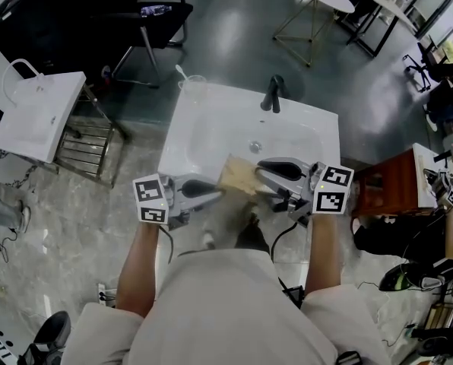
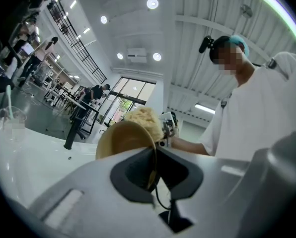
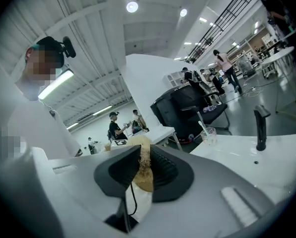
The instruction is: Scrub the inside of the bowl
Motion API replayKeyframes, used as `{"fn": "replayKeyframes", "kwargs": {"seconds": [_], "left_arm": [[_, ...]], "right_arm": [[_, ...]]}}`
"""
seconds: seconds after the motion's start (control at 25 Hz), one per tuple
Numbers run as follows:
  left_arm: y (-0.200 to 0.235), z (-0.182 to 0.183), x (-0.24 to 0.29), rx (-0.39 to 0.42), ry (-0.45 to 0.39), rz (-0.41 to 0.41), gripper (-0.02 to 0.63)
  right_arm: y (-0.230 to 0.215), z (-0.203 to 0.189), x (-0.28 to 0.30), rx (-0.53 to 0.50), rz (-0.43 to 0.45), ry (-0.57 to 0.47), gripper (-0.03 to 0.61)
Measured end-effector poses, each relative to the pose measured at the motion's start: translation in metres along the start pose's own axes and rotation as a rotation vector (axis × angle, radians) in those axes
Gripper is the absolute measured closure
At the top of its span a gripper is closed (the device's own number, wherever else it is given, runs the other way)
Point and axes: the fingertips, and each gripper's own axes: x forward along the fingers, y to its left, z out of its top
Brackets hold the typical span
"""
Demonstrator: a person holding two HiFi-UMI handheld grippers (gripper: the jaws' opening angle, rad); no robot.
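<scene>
Left gripper: I read its jaws as clamped on the rim of the bowl.
Right gripper: jaws pinched on a tan scrubber.
Bowl location: tilted, held between both grippers over the near edge of the white sink.
Scrubber contact: at the bowl's rim.

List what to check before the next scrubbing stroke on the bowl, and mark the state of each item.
1. Left gripper clamped on the rim of the bowl: ok.
2. Right gripper shut on the sponge, pads pressing it: ok.
3. Sponge against the bowl's inner wall: cannot tell; the left gripper view shows it at the upper rim, but contact is unclear.
4. Bowl held over the sink: ok.
5. Faucet apart from the bowl and both grippers: ok.
</scene>
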Motion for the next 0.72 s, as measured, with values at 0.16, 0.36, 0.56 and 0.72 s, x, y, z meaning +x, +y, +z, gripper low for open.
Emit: {"fn": "replayKeyframes", "kwargs": {"seconds": [0.16,0.36,0.56,0.72], "left_arm": [[-0.009,0.005,-0.002,0.021,0.012,-0.027,0.6],[-0.022,0.017,0.002,0.039,-0.02,-0.077,0.599],[-0.024,0.037,0.006,0.064,-0.093,-0.08,0.6],[-0.017,0.046,0.007,0.051,-0.115,-0.06,0.6]], "right_arm": [[-0.032,0.006,-0.007,0.036,-0.161,-0.018,0.517],[-0.06,-0.008,-0.017,0.04,-0.326,0.056,0.517],[-0.058,-0.041,-0.011,0.034,-0.326,0.172,0.517],[-0.036,-0.058,-0.005,0.071,-0.239,0.216,0.517]]}}
